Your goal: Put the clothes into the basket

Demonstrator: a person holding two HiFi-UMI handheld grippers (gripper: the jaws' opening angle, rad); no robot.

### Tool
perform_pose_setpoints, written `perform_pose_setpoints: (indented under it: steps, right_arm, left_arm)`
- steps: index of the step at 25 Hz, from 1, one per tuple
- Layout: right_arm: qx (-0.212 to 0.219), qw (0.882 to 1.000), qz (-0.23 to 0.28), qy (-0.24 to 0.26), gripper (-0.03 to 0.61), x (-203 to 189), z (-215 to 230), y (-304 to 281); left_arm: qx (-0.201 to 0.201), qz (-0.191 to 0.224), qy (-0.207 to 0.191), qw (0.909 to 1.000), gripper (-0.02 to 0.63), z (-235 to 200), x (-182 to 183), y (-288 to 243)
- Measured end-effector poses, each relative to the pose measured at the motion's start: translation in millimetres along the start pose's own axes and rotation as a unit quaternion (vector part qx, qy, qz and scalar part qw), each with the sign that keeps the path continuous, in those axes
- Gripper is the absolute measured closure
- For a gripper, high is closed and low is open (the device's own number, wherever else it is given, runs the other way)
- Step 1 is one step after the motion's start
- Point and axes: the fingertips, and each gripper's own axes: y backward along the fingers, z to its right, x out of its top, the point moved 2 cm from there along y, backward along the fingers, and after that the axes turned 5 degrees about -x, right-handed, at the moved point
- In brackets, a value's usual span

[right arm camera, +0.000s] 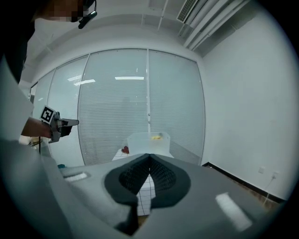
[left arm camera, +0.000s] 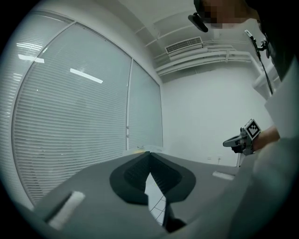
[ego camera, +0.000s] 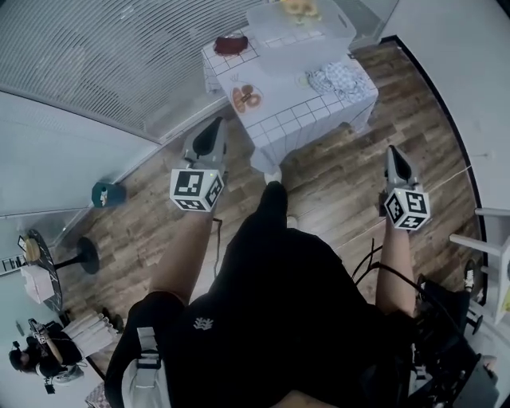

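A table with a white grid cloth (ego camera: 295,121) stands ahead of me. On it sits a translucent basket (ego camera: 299,36) with something yellow (ego camera: 299,8) inside. A dark red garment (ego camera: 231,44) lies at the table's left corner and a blue-and-white patterned cloth (ego camera: 339,78) at its right edge. My left gripper (ego camera: 213,127) hovers short of the table's left side, jaws shut and empty (left arm camera: 149,153). My right gripper (ego camera: 392,151) hangs over the wood floor to the right, also shut with nothing in it (right arm camera: 149,155). The basket (right arm camera: 147,140) and red garment (right arm camera: 124,150) show beyond the right jaws.
A clear dish with orange pieces (ego camera: 245,97) lies near the table's front. A teal object (ego camera: 107,194) sits on the floor by the glass wall with blinds (ego camera: 96,56). A small round stand (ego camera: 48,259) is at the left, cables and gear (ego camera: 446,319) at the lower right.
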Motion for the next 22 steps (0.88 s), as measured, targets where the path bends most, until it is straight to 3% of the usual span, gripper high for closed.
perform_pose_setpoints:
  steps: [11,22]
  right_arm:
    - [-0.035,0.999,-0.009,-0.013,0.577,23,39,-87]
    - [-0.049,0.998,-0.026,-0.010,0.577,58,23,-200]
  left_arm:
    - [-0.037,0.008,0.003,0.9993,0.607,-46,11,-120]
    - [-0.048,-0.006,0.024,0.9985,0.607,-127,-4,-201]
